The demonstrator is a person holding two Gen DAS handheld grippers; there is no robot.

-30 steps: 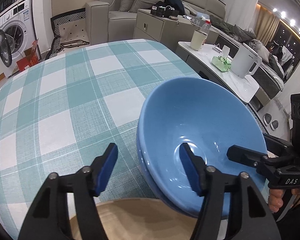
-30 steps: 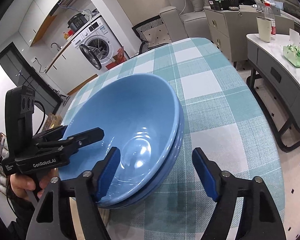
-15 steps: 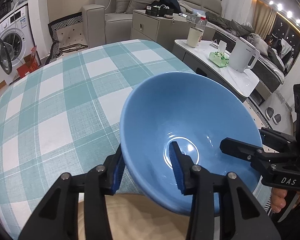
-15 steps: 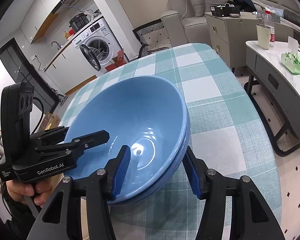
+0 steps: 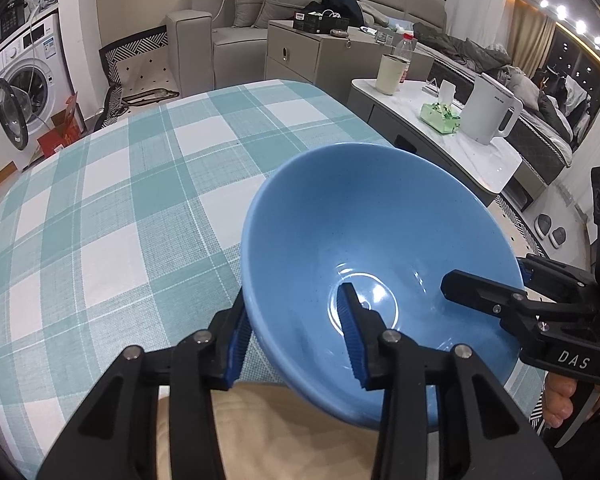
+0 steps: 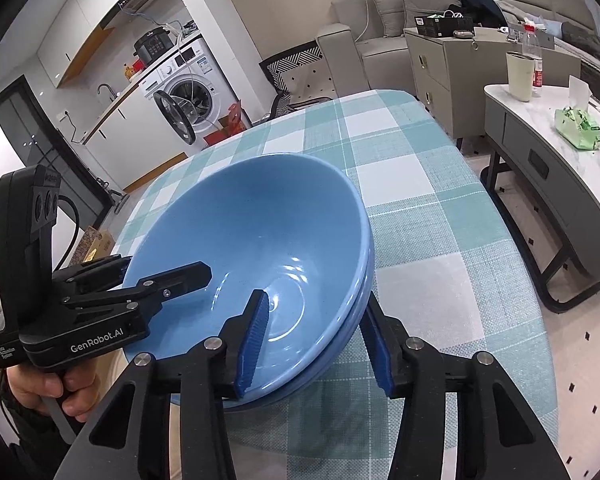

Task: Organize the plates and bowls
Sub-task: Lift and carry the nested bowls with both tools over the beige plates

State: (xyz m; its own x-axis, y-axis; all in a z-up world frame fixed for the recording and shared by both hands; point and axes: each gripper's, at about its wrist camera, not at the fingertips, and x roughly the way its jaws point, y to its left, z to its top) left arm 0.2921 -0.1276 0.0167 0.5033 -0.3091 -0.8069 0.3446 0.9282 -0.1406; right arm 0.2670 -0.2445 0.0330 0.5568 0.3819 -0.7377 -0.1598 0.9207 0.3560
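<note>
Gripping opposite rims, left gripper (image 5: 296, 334) and right gripper (image 6: 316, 340) — jaws just closed — clamp the stacked blue bowls (image 6: 256, 248) over the checked tablecloth (image 5: 112, 208).

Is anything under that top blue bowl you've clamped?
Yes. In the right wrist view a second blue bowl's rim shows just below the top blue bowl, nested. Beneath them a tan surface shows on the checked tablecloth. Further bowls would be hidden.
</note>
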